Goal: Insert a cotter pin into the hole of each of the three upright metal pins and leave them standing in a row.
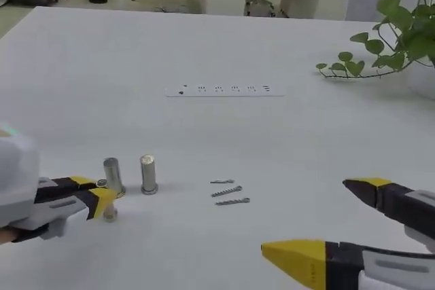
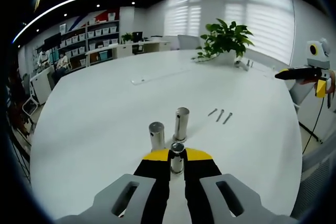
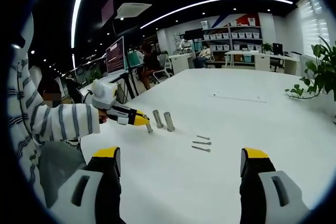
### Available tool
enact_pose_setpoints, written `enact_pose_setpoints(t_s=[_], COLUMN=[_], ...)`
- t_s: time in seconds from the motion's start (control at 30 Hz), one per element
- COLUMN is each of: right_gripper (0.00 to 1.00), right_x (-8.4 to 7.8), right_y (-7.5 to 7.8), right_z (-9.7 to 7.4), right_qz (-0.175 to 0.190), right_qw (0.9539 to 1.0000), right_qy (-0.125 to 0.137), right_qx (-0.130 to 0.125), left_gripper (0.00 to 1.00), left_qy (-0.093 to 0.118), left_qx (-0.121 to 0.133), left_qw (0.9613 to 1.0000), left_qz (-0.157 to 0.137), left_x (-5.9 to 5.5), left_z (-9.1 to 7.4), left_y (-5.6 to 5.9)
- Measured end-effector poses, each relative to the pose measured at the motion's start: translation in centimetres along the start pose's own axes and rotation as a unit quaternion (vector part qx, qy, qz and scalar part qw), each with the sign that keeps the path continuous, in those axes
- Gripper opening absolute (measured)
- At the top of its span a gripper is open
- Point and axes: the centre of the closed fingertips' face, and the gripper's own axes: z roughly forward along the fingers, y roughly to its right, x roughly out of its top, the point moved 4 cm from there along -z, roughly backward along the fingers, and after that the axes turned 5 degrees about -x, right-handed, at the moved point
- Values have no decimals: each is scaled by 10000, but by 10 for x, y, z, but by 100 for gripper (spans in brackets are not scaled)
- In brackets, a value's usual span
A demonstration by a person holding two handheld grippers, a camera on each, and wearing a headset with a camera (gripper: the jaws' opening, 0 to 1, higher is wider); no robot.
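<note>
You are clenching your left yellow-tipped black gripper (image 2: 177, 163) on one short silver metal pin (image 2: 177, 150), just in front of the two other upright silver pins (image 1: 148, 173) on the white table (image 1: 285, 52). Further right, three small grey cotter pins (image 1: 230, 192) are lying loose, and your right gripper (image 1: 306, 216) is hovering, jaws spread wide and gripping nothing.

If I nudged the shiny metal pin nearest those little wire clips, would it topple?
Probably, if pushed high: the metal pin is tall and narrow on a small flared foot. Once down, its round body would likely roll across the table. It looks like solid metal, so probably heavy for its size.
</note>
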Motion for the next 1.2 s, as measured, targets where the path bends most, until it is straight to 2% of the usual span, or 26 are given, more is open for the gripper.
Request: enact_pose_setpoints(t_s=[0.1, 0.17, 0.3, 0.37, 0.5, 0.63, 0.73, 0.87, 0.97, 1.2], right_gripper=[94, 94, 93, 93, 93, 93, 93, 92, 92, 93], right_x=[3, 3, -3, -6, -8, -8, -9, -10, -12, -20], right_y=[-2, -4, -9, -12, -18, -22, -24, -28, -30, -32], right_z=[1, 3, 7, 9, 9, 9, 8, 2, -3, -13], right_qz=[-130, -182, -196, -168, -39, -44, -63, -61, -58, 31], right_qw=[9999, 9998, 9997, 9997, 9997, 9996, 9996, 9997, 9998, 9999], right_qy=[21, 34, -65, -74, -42, -11, -14, 18, 53, 34], right_qx=[16, 35, 110, 149, 246, 284, 278, 241, 200, 114], left_gripper=[5, 5, 5, 5, 5, 5, 5, 5, 5, 5], left_qy=[100, 304, 428, 371, 77, -67, -104, -129, -143, -223], left_qx=[-180, -328, -590, -668, -764, -948, -1155, -1390, -1581, -1882], left_qw=[9997, 9990, 9964, 9950, 9901, 9859, 9810, 9770, 9722, 9665], left_qz=[155, 96, 423, 646, 1171, 1380, 1555, 1612, 1719, 1733], left_x=[6, 12, 22, 23, 19, 13, 9, 5, 2, -6], left_z=[-5, -10, -19, -23, -28, -30, -32, -31, -31, -27], left_y=[7, 14, 30, 35, 45, 58, 74, 91, 102, 118])
